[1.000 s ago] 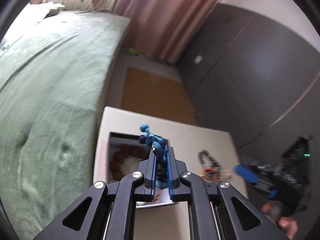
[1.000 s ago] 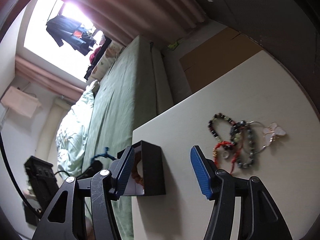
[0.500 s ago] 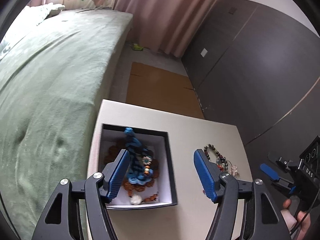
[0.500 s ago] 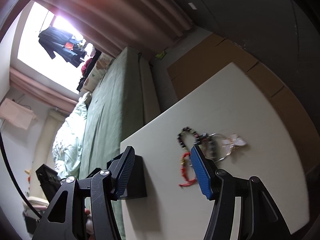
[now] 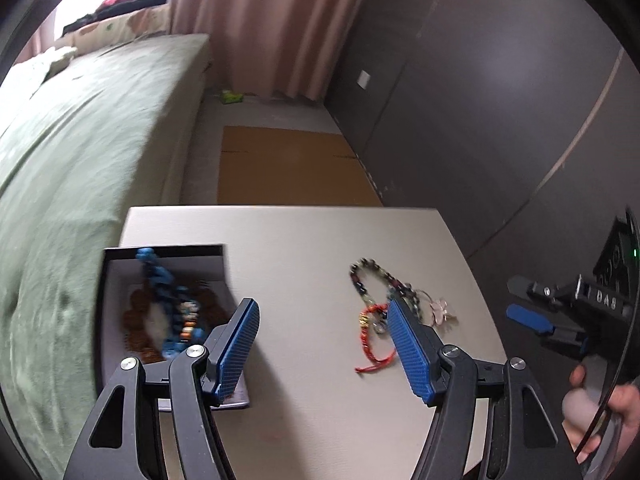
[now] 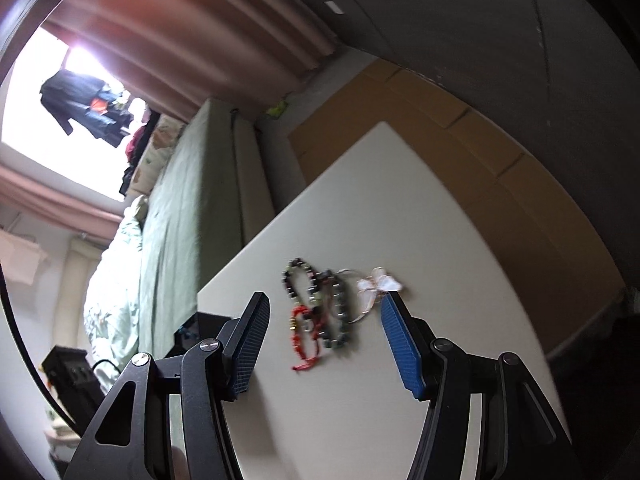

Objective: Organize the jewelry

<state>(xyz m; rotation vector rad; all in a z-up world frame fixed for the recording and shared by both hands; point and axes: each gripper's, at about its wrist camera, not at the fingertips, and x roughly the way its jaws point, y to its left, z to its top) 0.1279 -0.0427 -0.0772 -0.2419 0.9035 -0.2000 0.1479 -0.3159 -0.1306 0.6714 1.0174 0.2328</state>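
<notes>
So the left gripper (image 5: 322, 344) is hovering over the pale bench (image 5: 304, 240) with its blue jaws spread wide, holding nothing at all. Just off to its left side the black box (image 5: 164, 249) is sitting near the bench edge by the green bed (image 5: 80, 140), and the blue braided bracelet (image 5: 168, 292) is lying inside it on top of some brown beads (image 5: 138, 316), all a bit blurry. The remaining jewelry is sitting loose on the bench in one tangled little pile: a dark beaded bracelet (image 5: 370, 280), a red cord bracelet (image 5: 370, 340) and a pale butterfly charm (image 5: 440, 308) on a thin ring, all touching or overlapping. The right gripper (image 6: 324, 344) is pointing straight at that same pile (image 6: 320, 312), jaws also wide open and empty, with the bracelets showing between the two blue pads but further out on the bench. In the left view the right gripper is showing at the far right edge, off past the bench.
</notes>
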